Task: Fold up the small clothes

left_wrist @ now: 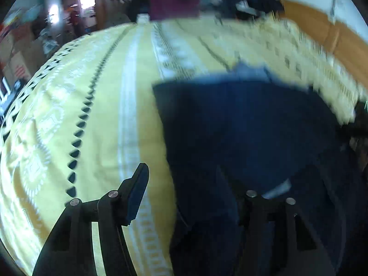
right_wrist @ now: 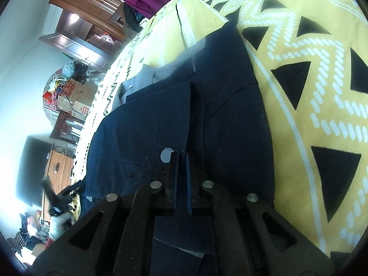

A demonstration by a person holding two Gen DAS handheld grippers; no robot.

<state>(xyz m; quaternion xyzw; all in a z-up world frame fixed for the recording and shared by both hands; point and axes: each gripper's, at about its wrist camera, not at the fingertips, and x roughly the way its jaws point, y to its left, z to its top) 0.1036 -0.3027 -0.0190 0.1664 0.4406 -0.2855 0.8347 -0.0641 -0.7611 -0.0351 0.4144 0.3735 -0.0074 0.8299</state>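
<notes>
Left wrist view: The left gripper (left_wrist: 181,179) is held above a bed with its jaws wide apart. Its left finger (left_wrist: 138,191) is over the yellow bedspread (left_wrist: 99,119); its right finger is dark and hard to separate from the cloth under it. The navy garment (left_wrist: 241,126) lies flat on the bedspread, filling the right half of the view. A pale grey part of the garment shows at its far edge. This view is blurred, most of all toward the right. A maroon cloth (left_wrist: 174,0) lies beyond the far end of the bed.

Right wrist view: The right gripper (right_wrist: 181,168) has its jaws nearly together, clamped on a fold of the garment (right_wrist: 230,96). The fold runs forward from between the pads. A small pale round patch (right_wrist: 166,155) on the cloth sits just beside the left pad. The garment rests on the bedspread (right_wrist: 322,105), which has black triangles and white zigzags. The left gripper (right_wrist: 57,197) appears at lower left, blurred, held by a gloved hand (right_wrist: 57,225). Cardboard boxes (right_wrist: 76,96) stand beside the bed.
</notes>
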